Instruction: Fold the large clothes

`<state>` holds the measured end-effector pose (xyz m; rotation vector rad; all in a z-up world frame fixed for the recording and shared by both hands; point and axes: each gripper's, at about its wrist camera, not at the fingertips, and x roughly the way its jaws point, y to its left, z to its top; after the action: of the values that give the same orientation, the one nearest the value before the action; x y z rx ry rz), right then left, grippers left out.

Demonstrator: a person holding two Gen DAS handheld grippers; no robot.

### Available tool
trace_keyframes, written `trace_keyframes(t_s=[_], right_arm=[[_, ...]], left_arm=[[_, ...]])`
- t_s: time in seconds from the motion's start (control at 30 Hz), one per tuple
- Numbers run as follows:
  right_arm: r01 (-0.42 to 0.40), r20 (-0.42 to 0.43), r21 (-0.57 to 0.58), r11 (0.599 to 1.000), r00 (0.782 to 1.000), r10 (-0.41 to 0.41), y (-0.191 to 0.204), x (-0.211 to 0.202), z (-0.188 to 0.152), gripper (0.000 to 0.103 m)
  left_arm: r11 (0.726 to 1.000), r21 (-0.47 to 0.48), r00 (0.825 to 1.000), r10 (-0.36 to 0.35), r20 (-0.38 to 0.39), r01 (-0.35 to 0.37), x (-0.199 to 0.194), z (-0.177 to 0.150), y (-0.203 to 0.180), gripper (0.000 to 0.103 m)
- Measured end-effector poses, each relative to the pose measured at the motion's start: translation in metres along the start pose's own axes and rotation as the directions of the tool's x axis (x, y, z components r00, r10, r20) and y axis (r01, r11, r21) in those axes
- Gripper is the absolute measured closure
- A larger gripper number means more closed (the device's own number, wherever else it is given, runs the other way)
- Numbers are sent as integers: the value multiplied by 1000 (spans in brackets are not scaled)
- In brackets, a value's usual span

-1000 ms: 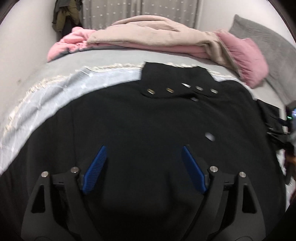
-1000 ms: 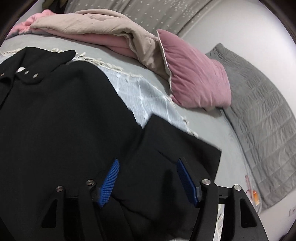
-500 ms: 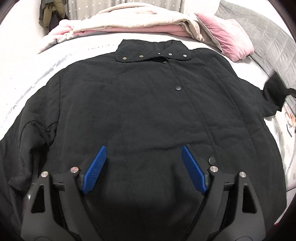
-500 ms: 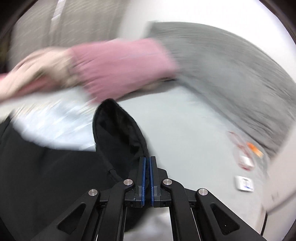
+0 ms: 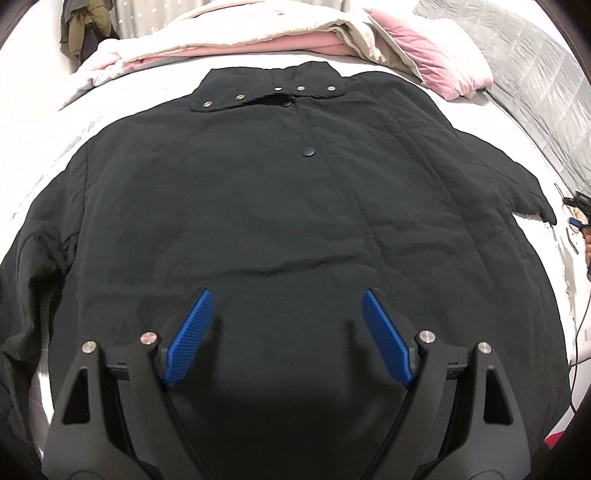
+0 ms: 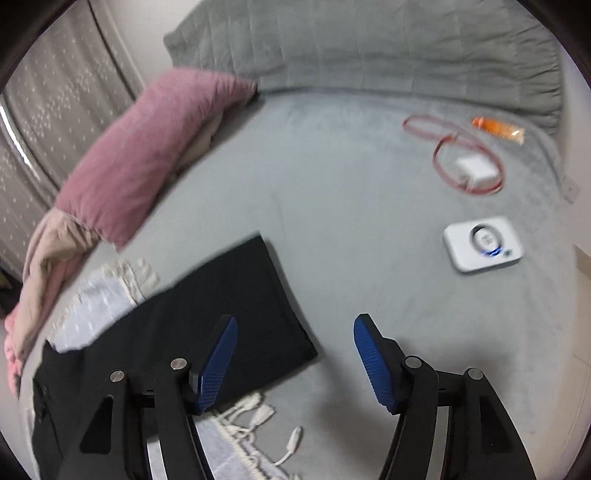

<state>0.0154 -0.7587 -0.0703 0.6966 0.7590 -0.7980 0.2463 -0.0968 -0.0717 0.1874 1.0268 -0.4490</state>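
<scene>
A large black jacket point(image 5: 280, 206) lies spread flat on the bed, collar with metal snaps point(image 5: 273, 94) at the far end. My left gripper point(image 5: 286, 306) hangs open above its lower middle, nothing between the blue pads. In the right wrist view the jacket's sleeve point(image 6: 236, 306) lies stretched out flat on the grey sheet, its cuff end squared. My right gripper point(image 6: 295, 332) hovers over the cuff's edge; its jaws are opening and the sleeve lies free below them, not gripped. The right gripper point(image 5: 580, 218) peeks in at the left wrist view's far right edge.
Pink and beige bedding point(image 5: 280, 33) is piled beyond the collar, with a pink pillow point(image 6: 147, 147) and grey quilt point(image 6: 369, 48). A fringed pale throw point(image 6: 236, 435) lies under the jacket. A white device point(image 6: 482, 243), a charger with red cable point(image 6: 469, 170) and an orange packet point(image 6: 498, 129) lie on the sheet.
My right gripper shut on the sleeve, pulled it outward to the side, then let go and opened. The left gripper drew back, bringing the whole jacket into view.
</scene>
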Motion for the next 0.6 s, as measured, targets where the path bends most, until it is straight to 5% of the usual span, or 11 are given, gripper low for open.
trace_keyframes(t_s=[0.17, 0.3, 0.33, 0.37, 0.4, 0.47, 0.6], right_arm=[[-74, -53, -17, 997, 996, 73, 30, 69, 13, 36], [11, -29, -59, 998, 1000, -13, 50, 109, 22, 37], [22, -12, -71, 997, 1000, -23, 54, 110, 21, 44], [33, -1, -112, 993, 999, -33, 62, 111, 20, 74], [23, 2, -157, 987, 1000, -23, 70, 107, 20, 87], [67, 97, -225, 972, 994, -46, 80, 82, 20, 92], [319, 414, -287, 903, 892, -184, 85, 18, 27, 92]], left_arm=[[999, 51, 1000, 12, 23, -14, 9, 27, -27, 20], [993, 119, 995, 10, 101, -22, 29, 69, -62, 20], [991, 134, 993, -1, 115, -14, 38, 83, -73, 20], [989, 148, 992, -14, 125, -4, 48, 97, -85, 20], [988, 155, 991, -21, 133, 0, 55, 107, -94, 20], [985, 168, 987, -49, 153, 23, 72, 129, -116, 20], [979, 186, 973, -125, 195, 89, 98, 153, -156, 20]])
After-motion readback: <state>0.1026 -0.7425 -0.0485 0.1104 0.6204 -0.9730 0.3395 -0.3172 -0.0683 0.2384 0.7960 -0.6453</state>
